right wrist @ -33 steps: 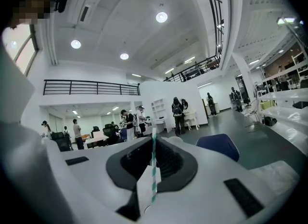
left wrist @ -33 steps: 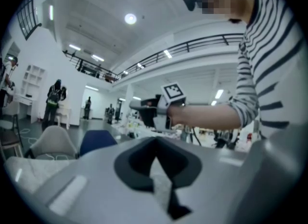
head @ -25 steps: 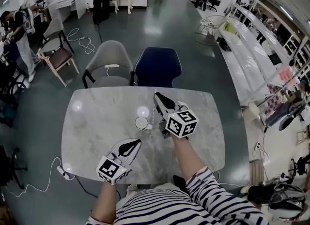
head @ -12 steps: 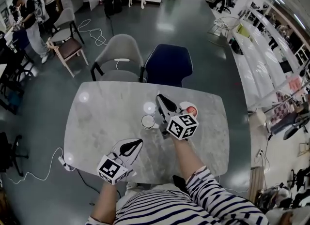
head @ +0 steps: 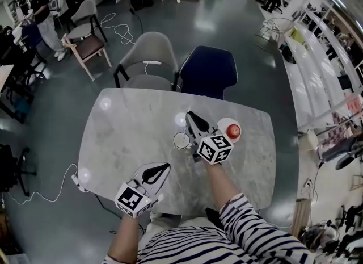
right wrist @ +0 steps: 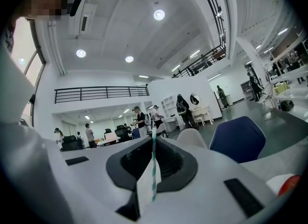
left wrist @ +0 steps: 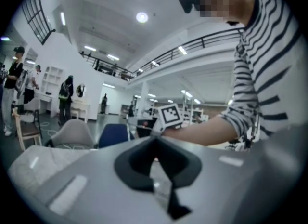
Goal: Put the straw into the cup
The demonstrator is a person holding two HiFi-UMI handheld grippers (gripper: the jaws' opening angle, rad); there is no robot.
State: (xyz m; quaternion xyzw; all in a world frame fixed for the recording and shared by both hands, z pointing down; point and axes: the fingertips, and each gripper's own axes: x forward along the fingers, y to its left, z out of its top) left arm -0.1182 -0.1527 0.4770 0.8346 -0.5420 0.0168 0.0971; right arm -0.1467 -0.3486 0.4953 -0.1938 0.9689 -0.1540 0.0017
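Straw [right wrist: 153, 170] in teal and white stripes stands upright in the right gripper [right wrist: 153, 140], whose jaws are closed tight on it. The white cup [head: 181, 140] sits just left of this gripper, close beside its body and not under the straw. The left gripper [head: 165, 167] is closed and empty, apart from the cup. I judge the gripper body may knock the unheld cup over, or the thin straw may tilt and miss the rim.

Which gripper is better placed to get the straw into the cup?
Right. The right gripper is shut on the straw, right beside the cup; the left gripper holds nothing and sits farther back.
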